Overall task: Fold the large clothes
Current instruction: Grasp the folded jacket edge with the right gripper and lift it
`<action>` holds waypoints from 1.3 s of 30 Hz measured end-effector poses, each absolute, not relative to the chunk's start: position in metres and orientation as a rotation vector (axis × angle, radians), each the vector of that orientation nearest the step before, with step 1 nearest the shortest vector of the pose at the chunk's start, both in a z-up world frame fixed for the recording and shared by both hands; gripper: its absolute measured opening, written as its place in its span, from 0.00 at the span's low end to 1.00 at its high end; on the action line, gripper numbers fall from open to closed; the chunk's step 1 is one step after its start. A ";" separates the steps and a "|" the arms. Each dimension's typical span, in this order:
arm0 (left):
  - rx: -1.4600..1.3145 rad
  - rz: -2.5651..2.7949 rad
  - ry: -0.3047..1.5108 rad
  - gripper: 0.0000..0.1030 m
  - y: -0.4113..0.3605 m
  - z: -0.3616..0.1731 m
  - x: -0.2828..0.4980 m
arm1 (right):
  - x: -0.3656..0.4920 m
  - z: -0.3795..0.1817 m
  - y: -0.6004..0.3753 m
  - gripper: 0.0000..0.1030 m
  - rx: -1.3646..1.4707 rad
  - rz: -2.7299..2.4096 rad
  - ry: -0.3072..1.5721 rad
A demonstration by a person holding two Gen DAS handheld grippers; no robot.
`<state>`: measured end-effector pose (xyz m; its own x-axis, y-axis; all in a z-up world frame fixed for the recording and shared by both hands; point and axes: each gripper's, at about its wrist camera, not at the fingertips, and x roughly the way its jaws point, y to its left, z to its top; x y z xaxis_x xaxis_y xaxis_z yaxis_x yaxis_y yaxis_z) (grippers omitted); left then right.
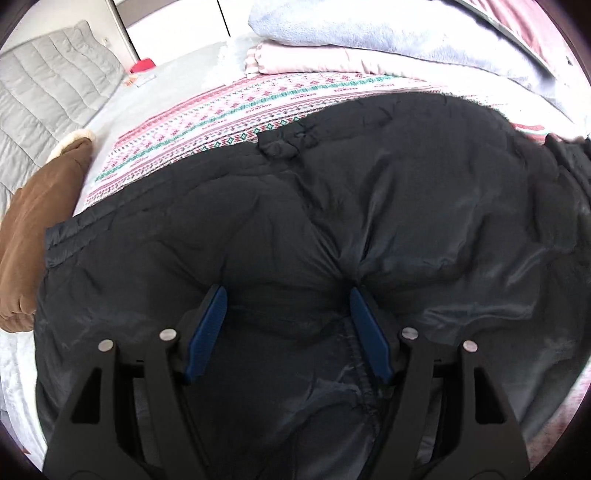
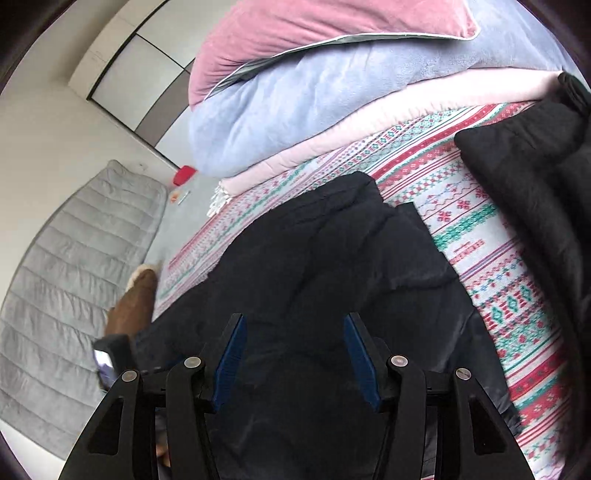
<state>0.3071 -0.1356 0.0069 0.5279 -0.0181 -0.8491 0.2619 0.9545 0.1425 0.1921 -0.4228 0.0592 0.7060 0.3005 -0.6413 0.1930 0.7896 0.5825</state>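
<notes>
In the left wrist view, a grey quilt (image 1: 48, 77) lies at about 10 o'clock, and just below it, at 9 o'clock, there is a brown garment (image 1: 35, 236) with a pale fleecy edge. A small red thing (image 1: 142, 65) sits far back at 11 o'clock. The black jacket (image 1: 332, 206) fills the middle and lower part of this view; it lies on a patterned blanket (image 1: 207, 114) on the bed. The left gripper (image 1: 287, 299) is at 6 o'clock with its jaws wide apart, and its blue pads (image 1: 207, 332) press down into the jacket cloth without closing on it. At 1 o'clock a blue blanket (image 1: 388, 26) rests on a pink one (image 1: 314, 55). In the right wrist view, the quilt (image 2: 74, 288) is at 9 o'clock and the garment (image 2: 135, 302) is beside it. The jacket (image 2: 325, 258) runs from the centre down to 6 o'clock, folded in thick layers, on the patterned blanket (image 2: 491, 258). The right gripper (image 2: 293, 321) is spread open over the jacket, holding nothing. At 12 o'clock a pink cushion (image 2: 314, 26) lies on top of the blue blanket (image 2: 314, 96). At 3 o'clock another black part (image 2: 535, 184) is seen; I cannot tell if it belongs to the same jacket.
</notes>
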 end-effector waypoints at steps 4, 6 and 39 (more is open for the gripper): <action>0.219 -0.150 0.964 0.68 -0.132 0.040 0.322 | 0.193 0.051 -0.430 0.55 0.744 0.108 0.778; 0.263 -0.089 0.957 0.68 -0.136 0.045 0.337 | 0.196 0.047 -0.432 0.56 0.757 0.111 0.779; 0.325 -0.235 1.025 0.73 -0.116 -0.010 0.224 | 0.188 0.032 -0.448 0.58 0.847 0.049 0.786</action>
